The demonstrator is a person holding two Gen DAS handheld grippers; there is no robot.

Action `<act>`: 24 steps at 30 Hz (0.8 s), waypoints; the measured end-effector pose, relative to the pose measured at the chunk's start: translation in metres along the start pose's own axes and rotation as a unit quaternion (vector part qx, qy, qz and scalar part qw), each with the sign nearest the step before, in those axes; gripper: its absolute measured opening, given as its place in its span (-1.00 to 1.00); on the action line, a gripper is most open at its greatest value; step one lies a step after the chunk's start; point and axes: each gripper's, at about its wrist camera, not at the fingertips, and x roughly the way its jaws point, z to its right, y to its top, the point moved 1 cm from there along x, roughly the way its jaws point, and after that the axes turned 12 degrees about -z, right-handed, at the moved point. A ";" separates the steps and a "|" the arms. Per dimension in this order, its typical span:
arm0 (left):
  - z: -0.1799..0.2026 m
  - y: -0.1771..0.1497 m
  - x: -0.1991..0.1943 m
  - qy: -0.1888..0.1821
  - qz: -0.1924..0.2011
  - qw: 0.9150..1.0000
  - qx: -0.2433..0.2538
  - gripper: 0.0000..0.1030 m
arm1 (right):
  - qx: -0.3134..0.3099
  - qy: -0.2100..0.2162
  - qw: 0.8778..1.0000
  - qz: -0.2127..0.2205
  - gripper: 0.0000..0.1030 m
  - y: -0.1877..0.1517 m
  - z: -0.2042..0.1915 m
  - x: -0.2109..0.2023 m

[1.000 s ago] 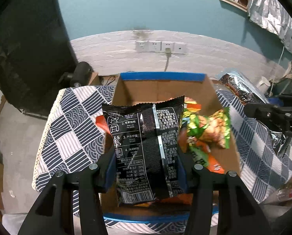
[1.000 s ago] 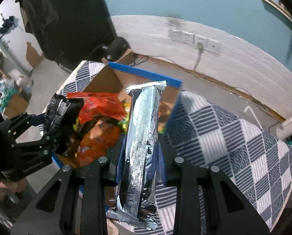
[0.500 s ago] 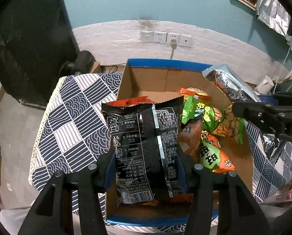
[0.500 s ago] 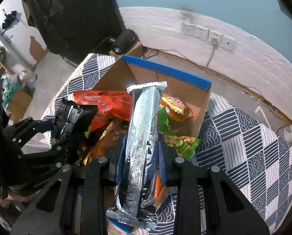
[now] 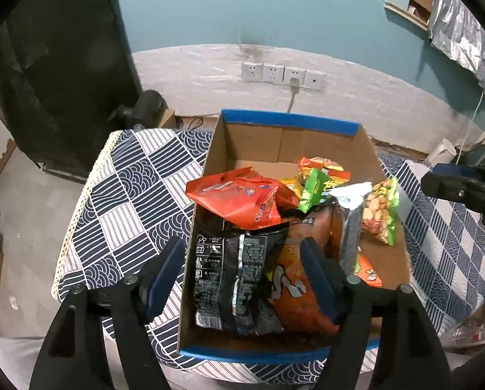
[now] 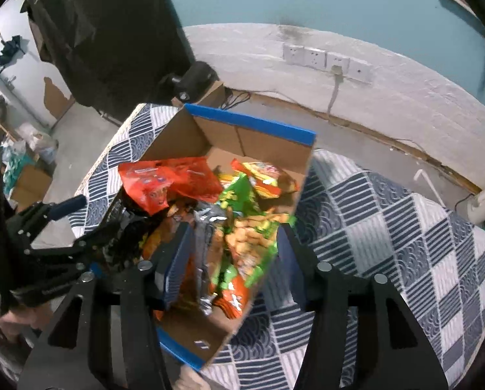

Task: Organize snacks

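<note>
Both grippers' jaws are opening: left gripper [image 5: 242,276] straddles the black packet [image 5: 229,279], right gripper [image 6: 232,260] the silver packet [image 6: 206,243], box [image 5: 288,120] at twelve o'clock.

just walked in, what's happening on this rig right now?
A person with a gripper in each hand is dropping snack packs into the cardboard box on the patterned tablecloth. The left gripper is opening over the black packet, which now lies in the box, no longer pinched. The right gripper is also opening; the silver packet sits loose among the red, green and orange bags.
</note>
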 end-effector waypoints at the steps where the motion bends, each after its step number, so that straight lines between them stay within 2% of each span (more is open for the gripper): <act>1: 0.002 -0.001 -0.005 -0.003 0.004 1.000 0.002 0.46 | 0.001 -0.003 1.000 0.003 0.06 -0.002 0.002 -0.003; 4: 0.006 -0.003 -0.016 -0.004 0.016 1.000 0.007 0.57 | 0.002 -0.011 1.000 0.013 0.09 -0.010 0.009 -0.015; 11: 0.027 -0.011 -0.036 -0.012 0.030 0.999 0.022 0.59 | 0.012 -0.027 0.999 0.045 0.28 -0.028 0.020 -0.043; 13: 0.034 -0.013 -0.040 -0.007 0.036 0.999 0.031 0.70 | 0.014 -0.028 0.998 0.050 0.29 -0.034 0.022 -0.049; 18: 0.050 -0.016 -0.050 0.012 0.052 0.997 0.051 0.70 | 0.011 -0.039 0.998 0.058 0.30 -0.046 0.024 -0.057; 24: 0.057 -0.019 -0.062 0.008 0.064 0.996 0.054 0.72 | 0.014 -0.038 0.997 0.064 0.31 -0.060 0.029 -0.065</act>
